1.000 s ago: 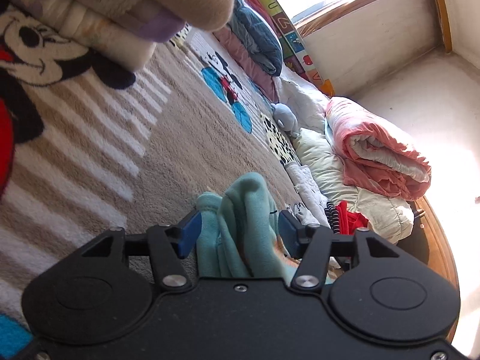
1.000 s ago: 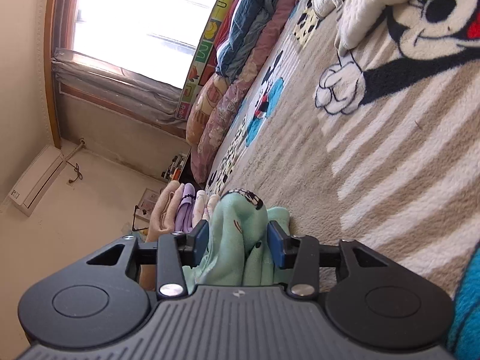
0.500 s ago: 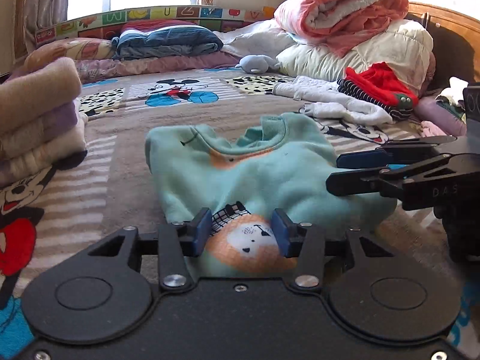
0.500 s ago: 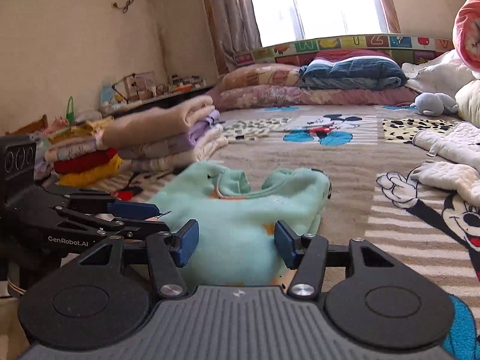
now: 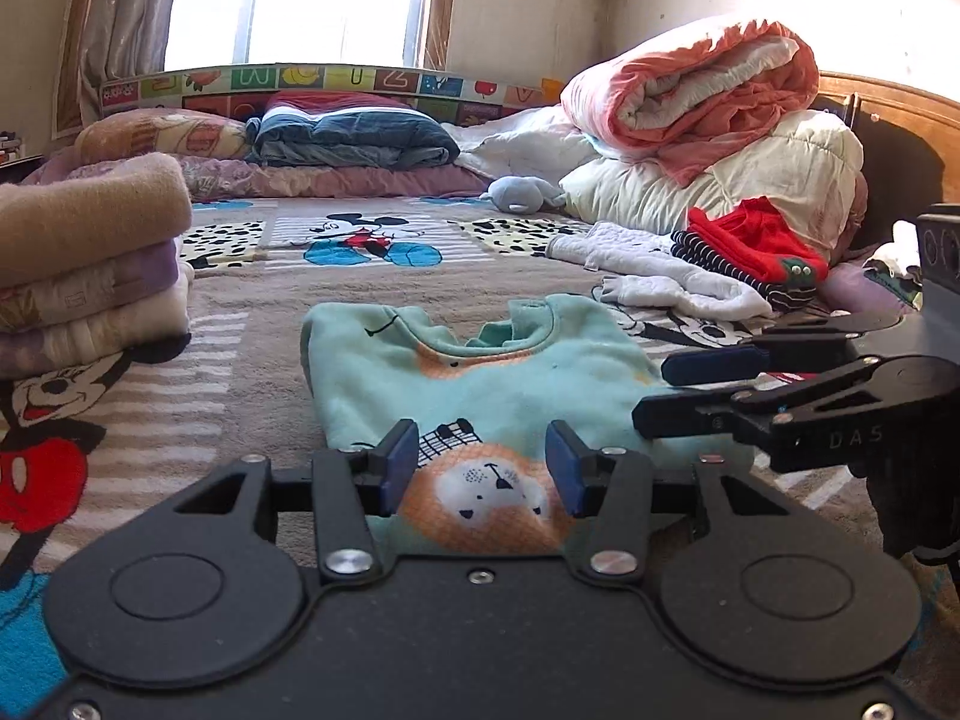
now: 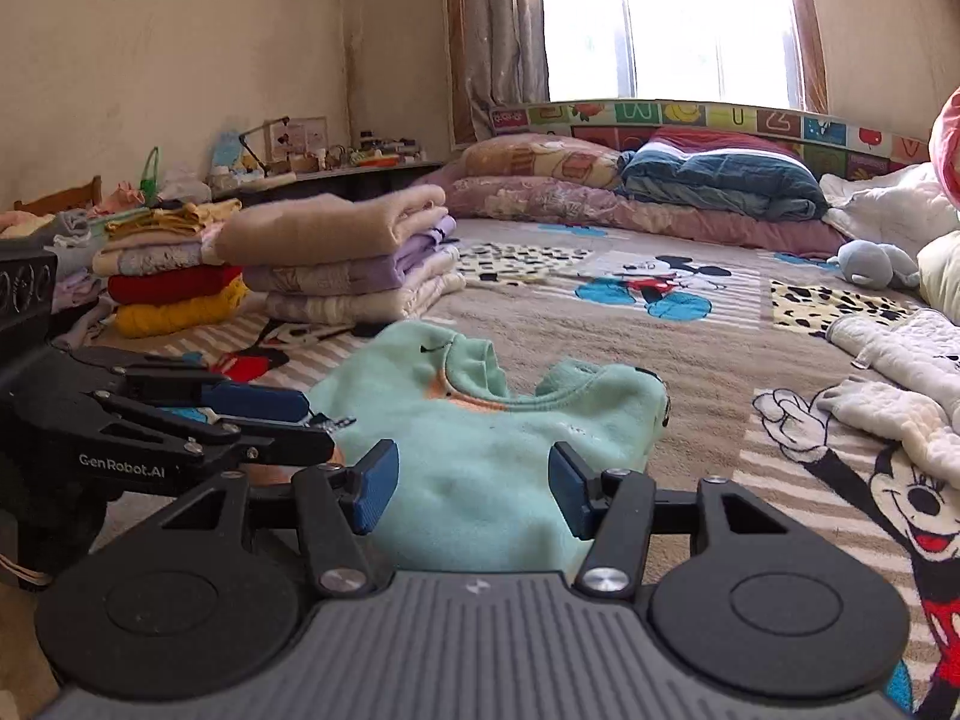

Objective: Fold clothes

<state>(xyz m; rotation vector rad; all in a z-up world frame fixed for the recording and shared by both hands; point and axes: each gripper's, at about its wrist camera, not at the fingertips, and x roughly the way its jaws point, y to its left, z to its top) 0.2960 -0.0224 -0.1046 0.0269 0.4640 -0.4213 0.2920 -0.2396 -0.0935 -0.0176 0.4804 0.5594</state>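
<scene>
We have the mint sweatshirt [image 5: 480,372] spread front-up on the blanket [image 5: 258,360], near its front edge, collar toward the window. Our left gripper [image 5: 480,468] and right gripper [image 6: 468,486] hover over the hem, jaws apart, holding nothing. We judge the laying-out done; next comes pinching a side and folding inward. The folded stack [image 6: 348,258] lies toward the left edge, the white garment [image 5: 660,276] toward the right; neither blocks us.
</scene>
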